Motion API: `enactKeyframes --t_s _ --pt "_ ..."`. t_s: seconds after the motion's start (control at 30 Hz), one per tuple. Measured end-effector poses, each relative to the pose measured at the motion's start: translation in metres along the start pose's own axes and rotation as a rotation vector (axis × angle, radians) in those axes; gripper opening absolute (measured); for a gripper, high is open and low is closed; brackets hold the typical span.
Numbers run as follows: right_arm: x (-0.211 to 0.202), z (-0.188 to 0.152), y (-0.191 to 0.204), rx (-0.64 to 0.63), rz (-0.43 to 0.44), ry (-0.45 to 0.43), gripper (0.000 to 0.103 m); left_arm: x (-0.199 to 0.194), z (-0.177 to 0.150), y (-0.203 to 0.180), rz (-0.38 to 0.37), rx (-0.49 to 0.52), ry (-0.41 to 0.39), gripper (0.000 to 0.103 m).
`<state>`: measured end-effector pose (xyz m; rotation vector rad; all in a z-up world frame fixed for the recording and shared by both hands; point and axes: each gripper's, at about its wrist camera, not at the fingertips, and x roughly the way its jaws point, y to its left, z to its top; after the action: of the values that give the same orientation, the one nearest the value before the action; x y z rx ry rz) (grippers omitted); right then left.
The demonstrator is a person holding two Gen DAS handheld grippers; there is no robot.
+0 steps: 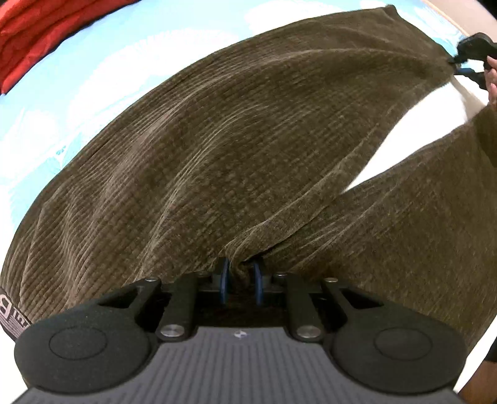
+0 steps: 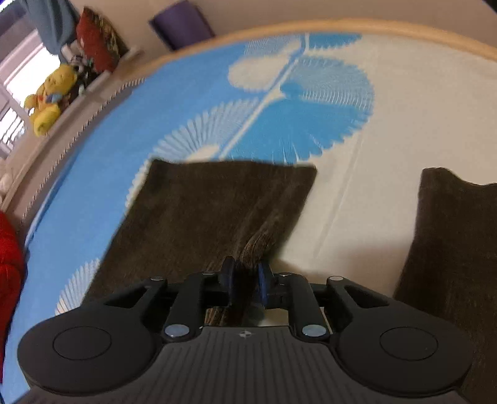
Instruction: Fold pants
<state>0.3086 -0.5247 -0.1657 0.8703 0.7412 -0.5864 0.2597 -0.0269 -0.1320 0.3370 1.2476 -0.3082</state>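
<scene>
Brown corduroy pants (image 1: 236, 149) are stretched out over a blue-and-white bed sheet (image 1: 93, 77). My left gripper (image 1: 241, 275) is shut on a bunch of the pants fabric near the crotch. One leg runs up to the right, where my right gripper (image 1: 466, 51) holds its edge. In the right wrist view, my right gripper (image 2: 245, 276) is shut on the inner edge of one pant leg (image 2: 217, 211) near its hem. The other leg (image 2: 450, 248) lies apart at the right.
A red cloth (image 1: 40, 34) lies at the bed's far left. In the right wrist view, a wooden bed edge (image 2: 341, 23) curves along the top, with a yellow plush toy (image 2: 49, 96), a red cushion (image 2: 99, 43) and a purple object (image 2: 183, 26) beyond.
</scene>
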Motion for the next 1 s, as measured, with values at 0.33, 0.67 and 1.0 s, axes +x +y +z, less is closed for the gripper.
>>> enactKeyframes --t_s 0.33,0.67,1.0 --pt "0.018 0.018 -0.027 -0.016 0.057 0.002 0.030 -0.020 0.016 0.006 -0.192 -0.096 -0.159 0.052" --pt "0.002 0.021 -0.035 -0.097 -0.069 -0.095 0.005 0.009 0.013 -0.017 -0.122 0.077 -0.089 0.016" --pt "-0.020 0.025 -0.059 -0.151 -0.174 -0.087 0.027 -0.020 0.012 -0.003 -0.193 0.160 -0.120 0.031"
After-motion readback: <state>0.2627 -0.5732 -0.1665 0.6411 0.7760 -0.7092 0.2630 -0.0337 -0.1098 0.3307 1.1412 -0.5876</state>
